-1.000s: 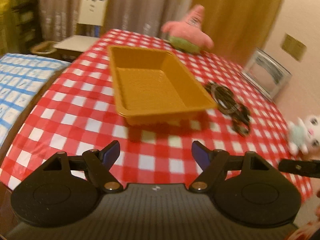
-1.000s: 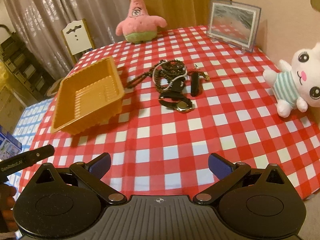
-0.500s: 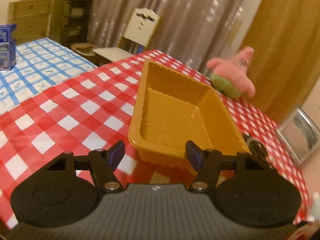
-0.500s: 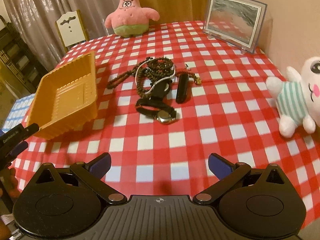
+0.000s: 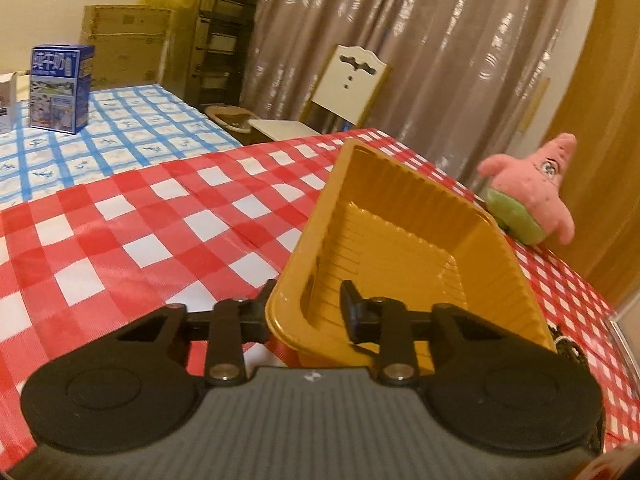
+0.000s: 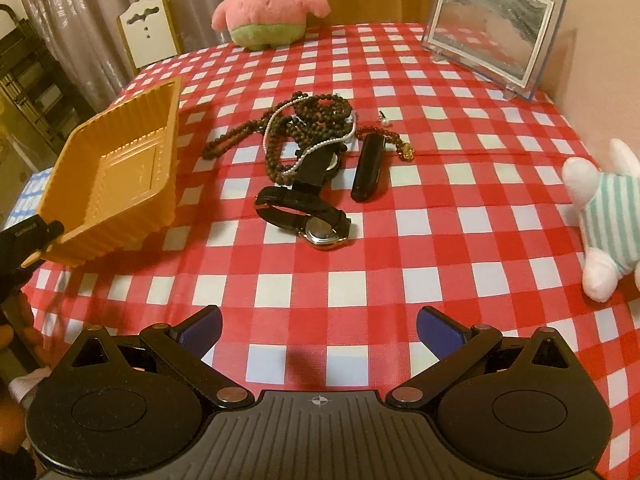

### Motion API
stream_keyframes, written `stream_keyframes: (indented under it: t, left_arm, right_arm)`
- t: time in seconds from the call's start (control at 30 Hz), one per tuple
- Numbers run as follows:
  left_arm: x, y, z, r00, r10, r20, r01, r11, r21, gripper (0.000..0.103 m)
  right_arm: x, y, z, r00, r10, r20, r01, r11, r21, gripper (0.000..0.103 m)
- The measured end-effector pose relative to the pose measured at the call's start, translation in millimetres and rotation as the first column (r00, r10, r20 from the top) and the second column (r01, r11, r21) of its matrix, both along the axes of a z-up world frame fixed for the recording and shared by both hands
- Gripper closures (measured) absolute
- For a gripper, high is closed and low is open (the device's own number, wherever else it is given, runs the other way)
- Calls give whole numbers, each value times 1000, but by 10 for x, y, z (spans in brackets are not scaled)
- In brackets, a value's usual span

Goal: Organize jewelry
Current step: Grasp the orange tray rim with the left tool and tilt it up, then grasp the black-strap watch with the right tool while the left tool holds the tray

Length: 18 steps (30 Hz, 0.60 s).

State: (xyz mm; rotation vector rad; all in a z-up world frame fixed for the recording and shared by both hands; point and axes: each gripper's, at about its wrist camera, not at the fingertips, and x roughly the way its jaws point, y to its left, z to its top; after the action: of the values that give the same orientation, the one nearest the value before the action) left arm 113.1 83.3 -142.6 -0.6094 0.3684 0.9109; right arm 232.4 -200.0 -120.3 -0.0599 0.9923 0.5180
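Checked tablecloth (image 6: 360, 284), left claw (image 5: 308, 308) pinching tray (image 5: 400, 240) rim, right claw (image 6: 318, 326) wide, jewelry pile (image 6: 312, 148) in right view only

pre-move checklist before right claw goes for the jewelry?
1. Left claw on tray corner: ok, one finger inside, one outside the wall.
2. Tray flat on the table: not ok, it looks tilted.
3. Tray empty: ok.
4. Right claw open and free: ok.
5. Watch reachable: ok, nearest piece, lying apart.
6. Beads separable: cannot tell, tangled with pearl strand.
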Motion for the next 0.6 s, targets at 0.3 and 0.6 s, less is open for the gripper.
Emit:
stream_keyframes:
  t: [0.3,0.6]
  left_arm:
    - [16,-92,-12,1000,30,5,-30,998,53,90]
    - [-67,61,165,983,-179,-43,184,966,180,99]
  right_arm:
    - [66,-32,-92,1000,25,-9,-25,1000,-18,0]
    - [85,-107,-101,1000,4,17,-4,1000,-20,3]
